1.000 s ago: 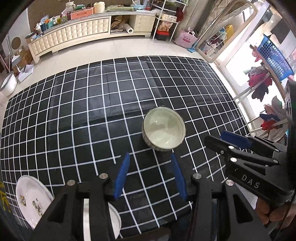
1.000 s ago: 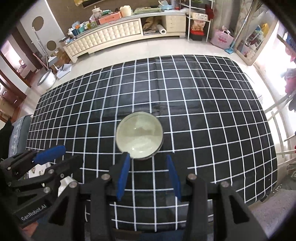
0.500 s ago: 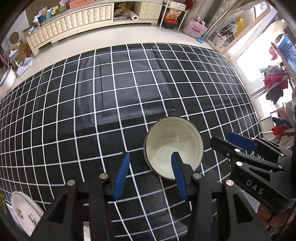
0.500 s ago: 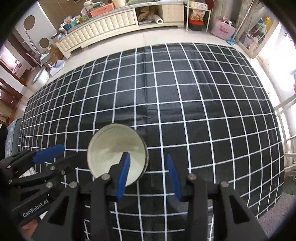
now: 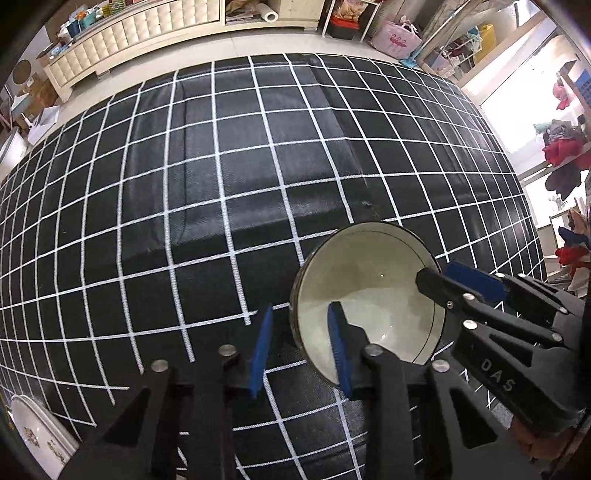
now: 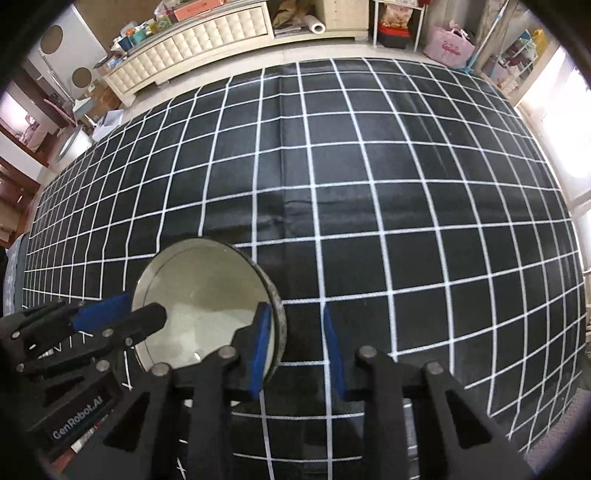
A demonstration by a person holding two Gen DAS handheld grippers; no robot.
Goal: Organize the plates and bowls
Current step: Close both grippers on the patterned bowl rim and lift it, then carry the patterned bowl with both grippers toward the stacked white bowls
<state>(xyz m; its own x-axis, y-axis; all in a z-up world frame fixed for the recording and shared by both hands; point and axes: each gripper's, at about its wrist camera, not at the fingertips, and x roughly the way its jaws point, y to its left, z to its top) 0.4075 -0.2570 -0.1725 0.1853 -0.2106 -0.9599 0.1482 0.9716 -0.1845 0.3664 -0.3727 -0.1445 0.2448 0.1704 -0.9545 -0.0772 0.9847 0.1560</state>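
Note:
A pale green bowl [image 5: 369,295] with a dark patterned rim sits on the black grid-patterned cloth [image 5: 221,166]. My left gripper [image 5: 301,343] is open and straddles the bowl's left rim, one blue finger inside, one outside. My right gripper [image 6: 295,343] is open and straddles the bowl's [image 6: 203,299] right rim the same way. Each gripper shows in the other's view, at the bowl's opposite side. A white floral plate [image 5: 37,439] lies at the lower left edge of the left wrist view.
The cloth [image 6: 369,184] covers a wide surface that extends far beyond the bowl. A cream cabinet [image 6: 207,33] with clutter stands across the floor at the back. Racks with bags and clothes [image 5: 565,147] stand at the right.
Both grippers have moved forward and down onto the bowl, from short of it to straddling its rim on either side. The bowl has not visibly moved on the cloth.

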